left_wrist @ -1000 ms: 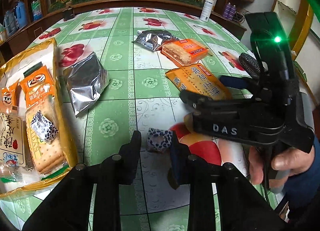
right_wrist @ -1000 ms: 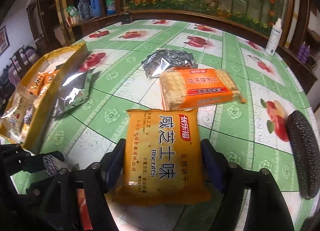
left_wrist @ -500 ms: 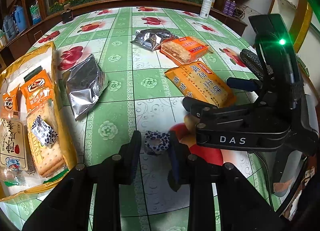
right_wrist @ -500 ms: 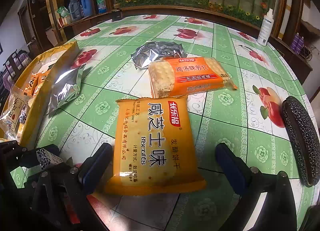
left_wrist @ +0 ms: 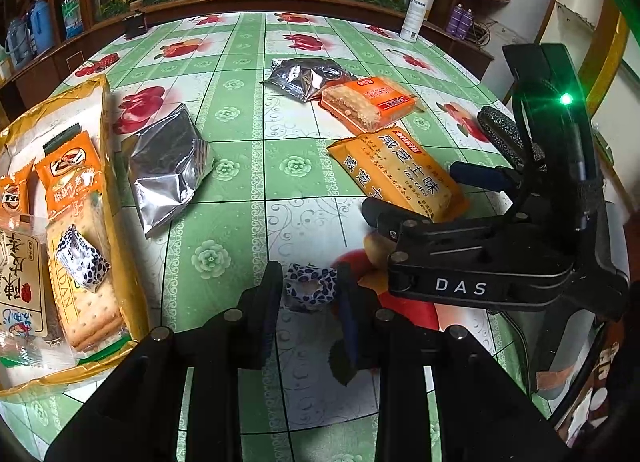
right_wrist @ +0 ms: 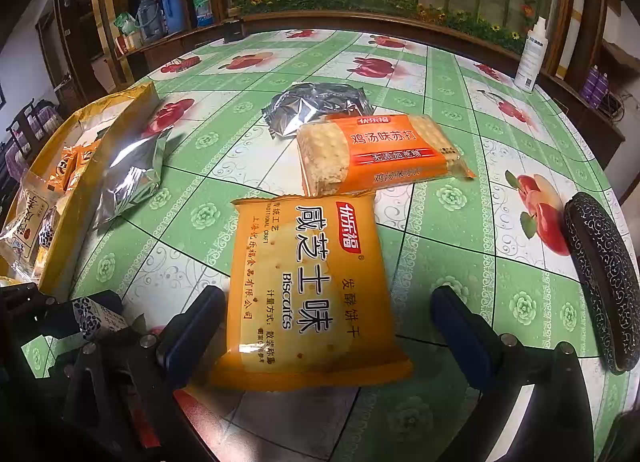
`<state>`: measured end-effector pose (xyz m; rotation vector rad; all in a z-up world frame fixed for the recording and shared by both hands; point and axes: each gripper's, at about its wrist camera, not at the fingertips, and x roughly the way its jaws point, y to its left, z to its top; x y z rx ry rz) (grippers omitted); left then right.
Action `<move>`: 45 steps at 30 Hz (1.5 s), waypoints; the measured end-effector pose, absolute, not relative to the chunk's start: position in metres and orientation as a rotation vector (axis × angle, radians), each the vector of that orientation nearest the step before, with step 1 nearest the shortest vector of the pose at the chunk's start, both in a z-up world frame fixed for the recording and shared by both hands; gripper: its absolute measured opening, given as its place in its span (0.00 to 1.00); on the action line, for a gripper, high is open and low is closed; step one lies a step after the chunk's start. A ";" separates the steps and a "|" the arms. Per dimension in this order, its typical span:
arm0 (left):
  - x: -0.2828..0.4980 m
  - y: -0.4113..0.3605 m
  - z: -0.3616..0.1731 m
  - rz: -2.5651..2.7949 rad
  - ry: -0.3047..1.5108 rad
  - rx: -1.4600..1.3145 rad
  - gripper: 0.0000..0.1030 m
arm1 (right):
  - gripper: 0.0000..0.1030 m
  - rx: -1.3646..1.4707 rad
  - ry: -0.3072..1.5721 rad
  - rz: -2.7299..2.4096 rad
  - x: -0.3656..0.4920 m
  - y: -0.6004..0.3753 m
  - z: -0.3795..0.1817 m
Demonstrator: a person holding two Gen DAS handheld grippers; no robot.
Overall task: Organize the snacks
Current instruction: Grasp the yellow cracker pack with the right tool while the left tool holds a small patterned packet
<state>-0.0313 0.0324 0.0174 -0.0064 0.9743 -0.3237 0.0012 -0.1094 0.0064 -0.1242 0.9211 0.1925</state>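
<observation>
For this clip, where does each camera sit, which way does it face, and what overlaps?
Left wrist: on the left claw, angled down at the table; its fingers pinch a spotted candy; right claw at the side.
Right wrist: on the right claw, angled down; open fingers flank the biscuit pack.
Shared: biscuit pack, both foil bags, the yellow bag.

"Biscuits" on yellow packet (right_wrist: 308,294); "DAS" on right hand-held gripper (left_wrist: 412,198).

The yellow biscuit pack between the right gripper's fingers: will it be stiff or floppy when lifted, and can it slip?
The yellow pack lies flat with crisp edges, so it is probably fairly stiff, with crackers inside. Its glossy film looks slippery, so the open right gripper may need a firm squeeze. Too much force could break the biscuits.
</observation>
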 end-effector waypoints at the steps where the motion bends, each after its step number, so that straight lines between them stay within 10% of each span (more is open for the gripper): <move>1: -0.031 0.033 0.017 -0.324 0.974 -0.005 0.24 | 1.00 -0.124 0.921 0.192 0.001 -0.109 0.006; 45: -0.038 0.032 0.016 -0.341 0.951 0.020 0.16 | 1.00 -0.121 0.922 0.187 0.000 -0.109 0.006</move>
